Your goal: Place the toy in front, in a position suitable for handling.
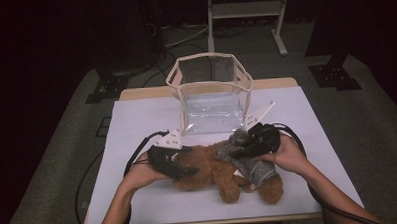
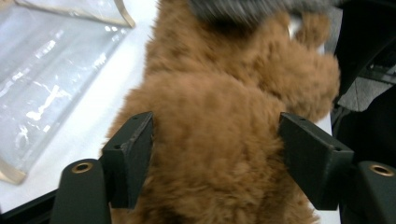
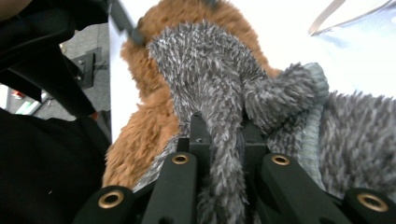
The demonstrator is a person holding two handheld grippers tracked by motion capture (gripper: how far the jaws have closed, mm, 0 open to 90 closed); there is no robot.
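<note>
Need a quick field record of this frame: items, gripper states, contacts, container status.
work: grey fuzzy garment being handled on brown teddy bear
left gripper: open, jaws either side of the bear's body
right gripper: shut on a fold of the grey garment
bear: lying on the white table cover, partly dressed in the garment
container: clear bag with beige trim, upright behind the bear, looks empty
hands: left hand, right hand

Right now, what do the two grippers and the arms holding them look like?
Both the left gripper and the right gripper are black, with blocky jaws and brass-ringed holes. Each carries a pale three-cornered plate and trails a black cable. The forearms show no sleeves.
</note>
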